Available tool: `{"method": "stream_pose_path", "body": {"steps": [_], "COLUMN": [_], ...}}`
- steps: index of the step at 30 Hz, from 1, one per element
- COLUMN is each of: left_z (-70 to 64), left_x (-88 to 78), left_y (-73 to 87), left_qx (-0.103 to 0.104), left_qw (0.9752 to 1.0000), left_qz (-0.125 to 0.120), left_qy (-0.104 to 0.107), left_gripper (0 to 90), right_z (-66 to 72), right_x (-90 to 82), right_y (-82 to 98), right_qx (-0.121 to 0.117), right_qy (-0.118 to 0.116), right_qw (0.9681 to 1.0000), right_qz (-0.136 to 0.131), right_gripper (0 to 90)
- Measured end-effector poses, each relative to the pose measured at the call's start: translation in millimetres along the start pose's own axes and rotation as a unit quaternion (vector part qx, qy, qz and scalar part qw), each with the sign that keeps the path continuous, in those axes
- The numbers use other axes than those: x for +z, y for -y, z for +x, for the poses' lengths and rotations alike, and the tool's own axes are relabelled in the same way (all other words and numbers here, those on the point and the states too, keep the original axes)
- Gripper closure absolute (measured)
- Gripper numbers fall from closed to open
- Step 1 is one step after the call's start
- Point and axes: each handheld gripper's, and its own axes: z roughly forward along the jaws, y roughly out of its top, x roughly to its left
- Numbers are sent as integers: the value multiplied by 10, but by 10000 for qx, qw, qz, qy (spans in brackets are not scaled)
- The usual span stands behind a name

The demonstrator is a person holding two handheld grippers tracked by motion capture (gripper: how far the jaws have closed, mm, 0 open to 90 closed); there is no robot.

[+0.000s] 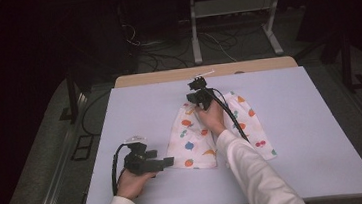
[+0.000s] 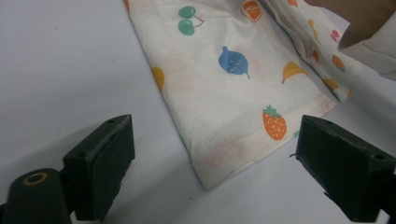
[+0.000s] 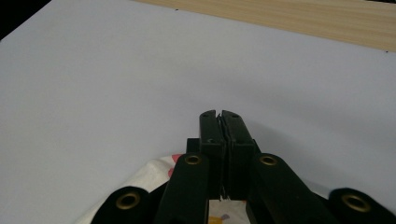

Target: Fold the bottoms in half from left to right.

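High view: shorts (image 1: 197, 135) with fruit print lie flat mid-table (image 1: 120, 118) | right gripper (image 1: 198, 96) at their far edge, jaws pressed together on the cloth | left gripper (image 2: 210, 154) near the hem corner, jaws apart, cloth between, untouched.

We have bare counter (image 1: 312, 134) all round the fruit-print cloth (image 1: 193, 146); the right forearm (image 1: 248, 168) lies across the cloth, barring passage between its two halves from our side.
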Motion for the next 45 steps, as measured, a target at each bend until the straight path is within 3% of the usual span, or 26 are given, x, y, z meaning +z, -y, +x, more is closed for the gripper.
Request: {"method": "stream_pose_path", "body": {"steps": [8, 16, 20, 28, 31, 36, 40, 45], "left_z": [29, 32, 79, 119, 116, 101, 80, 4], "left_x": [5, 26, 39, 73, 82, 111, 112, 96], "left_y": [8, 11, 8, 5, 6, 6, -2, -46], "left_qx": [-148, -185, -446, -639, -638, -595, -500, -240], "left_qw": [9996, 9987, 9966, 9945, 9946, 9949, 9958, 9977], "left_qz": [144, 280, 336, 447, 465, 538, 512, 373], "left_qy": [169, 384, 602, 695, 681, 610, 566, 507], "left_gripper": [215, 397, 487, 657, 694, 831, 853, 859], "right_z": [-12, -2, -14, -23, -25, -31, -40, -67], "right_x": [8, 11, -1, -19, -22, -28, -42, -78], "right_y": [4, 7, 1, -8, -7, -3, 2, 8], "right_qx": [7, -8, 2, -19, -29, -24, -2, 9], "right_qy": [-7, 9, -56, -71, -72, -89, -122, -171], "right_qw": [10000, 10000, 10000, 10000, 10000, 9999, 9999, 9998], "right_qz": [13, 2, -13, -37, -48, -48, -67, -109], "right_gripper": [867, 867, 867, 867, 867, 867, 867, 867]}}
